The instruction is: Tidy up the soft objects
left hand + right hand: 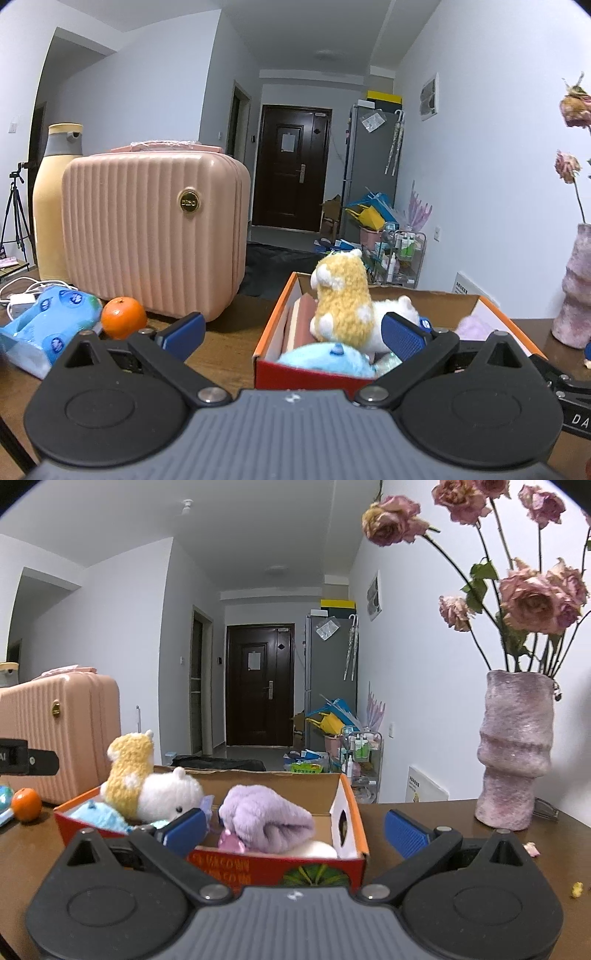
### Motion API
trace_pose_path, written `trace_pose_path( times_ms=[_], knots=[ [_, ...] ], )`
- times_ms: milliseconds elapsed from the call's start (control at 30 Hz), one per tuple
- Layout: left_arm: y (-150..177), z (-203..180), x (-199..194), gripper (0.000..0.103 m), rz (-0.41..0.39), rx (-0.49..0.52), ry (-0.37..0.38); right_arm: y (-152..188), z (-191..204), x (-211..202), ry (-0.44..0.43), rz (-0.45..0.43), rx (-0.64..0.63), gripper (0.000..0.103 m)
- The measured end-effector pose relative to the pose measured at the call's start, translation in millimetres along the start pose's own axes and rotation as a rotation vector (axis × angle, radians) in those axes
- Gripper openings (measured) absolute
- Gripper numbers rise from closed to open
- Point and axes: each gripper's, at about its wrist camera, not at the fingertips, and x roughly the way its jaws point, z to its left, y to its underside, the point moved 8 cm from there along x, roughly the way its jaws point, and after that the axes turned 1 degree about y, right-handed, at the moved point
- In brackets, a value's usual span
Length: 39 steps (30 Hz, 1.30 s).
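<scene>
Both tools (pixel 293 334) (pixel 295 829) gape empty before the box (pixel 354 808).

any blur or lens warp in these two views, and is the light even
Left wrist: walls bow at the edges, dark corners, pink suitcase sharp, left claw body slightly soft. Right wrist: same bowing, dried roses stretched; flat, even indoor light, no glare.

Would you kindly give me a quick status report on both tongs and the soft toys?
Left tongs open, empty. Right tongs open, empty. Yellow plush, white plush, blue plush, purple plush all in the cardboard box. Nothing blocking.
</scene>
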Motion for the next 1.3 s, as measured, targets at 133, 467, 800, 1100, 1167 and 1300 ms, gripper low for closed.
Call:
trace_pose_path(
  times_ms=[133, 467, 800, 1100, 1167, 1300],
  knots=[
    [7.2, 2.4, -18.6, 0.103, 0.006, 0.006, 0.006, 4.3, -2.0, -21.4, -0.002, 0.003, -0.005, 0.103],
    [24.0, 9.4, -69.7, 0.103, 0.025, 0.019, 0.026, 17.5, 0.5, -80.4, -0.023, 0.012, -0.032, 0.103],
    [41.7, 12.0, -130.2, 0.103, 0.025, 0.053, 0.062, 28.7, -1.9, -149.0, -0.034, 0.021, -0.03, 0.103],
    [61.3, 10.9, -194.5, 0.103, 0.048, 0.088, 0.111, 46.0, -3.5, -207.2, -0.027, 0.091, -0.018, 0.103],
    [67.9, 7.8, -210.9, 0.103, 0.044, 0.116, 0.114, 50.1, -5.2, -219.4, -0.024, 0.1, -0.004, 0.103],
    [79.3, 3.8, -239.0, 0.103, 0.028, 0.156, 0.11, 57.7, -8.9, -245.4, -0.023, 0.116, 0.025, 0.103]
  ],
)
